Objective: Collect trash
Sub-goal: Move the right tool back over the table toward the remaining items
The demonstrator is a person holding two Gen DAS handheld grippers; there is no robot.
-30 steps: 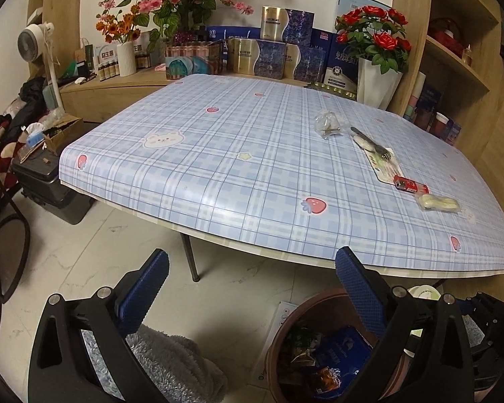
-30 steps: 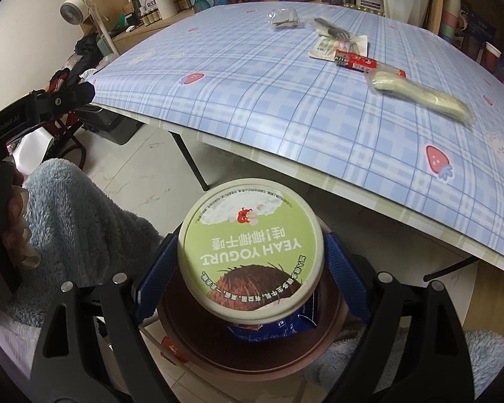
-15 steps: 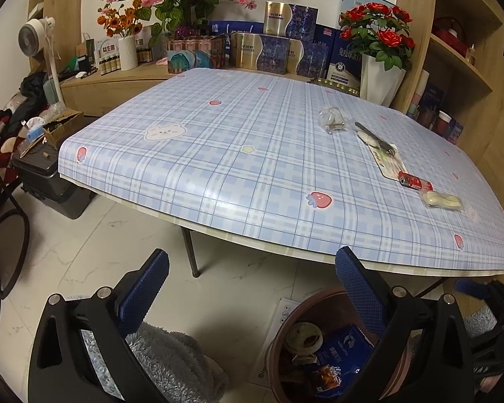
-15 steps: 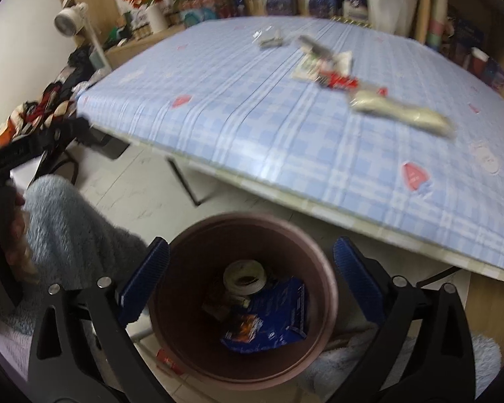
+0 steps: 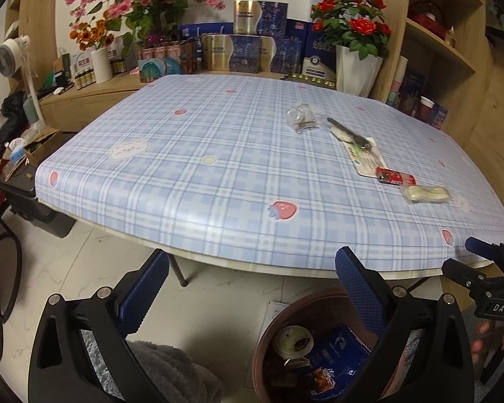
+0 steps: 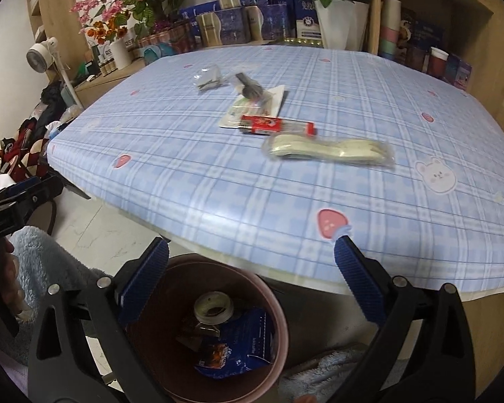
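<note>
- Left wrist view: the left gripper (image 5: 252,280) hangs below the near edge of the table (image 5: 218,181), its blue-padded jaws spread wide with nothing between them.
- Near right on the floor stands the brown trash bin (image 5: 279,319); inside lie a yogurt cup (image 5: 293,338) and a blue wrapper (image 5: 339,349).
- On the right part of the table a row of trash runs from far to near: a clear crumpled bag (image 5: 301,119), a dark fork (image 5: 349,134) lying on a flat packet (image 5: 369,159), a red wrapper (image 5: 394,177), and a pale bagged spoon (image 5: 426,193).
- At the right edge the right gripper (image 5: 484,262) shows only in part.
- Right wrist view: the right gripper (image 6: 252,275) is held over the trash bin (image 6: 279,312), jaws wide apart and empty.
- The yogurt cup (image 6: 214,307) rests in the bin beside the blue wrapper (image 6: 245,346).
- On the table (image 6: 319,208) the bagged spoon (image 6: 329,147) lies nearest, the red wrapper (image 6: 268,125) just beyond it, overlapping the flat packet (image 6: 252,107); the fork (image 6: 250,87) and clear bag (image 6: 210,79) sit farther.
- The left gripper (image 6: 20,191) appears at the left edge.
</note>
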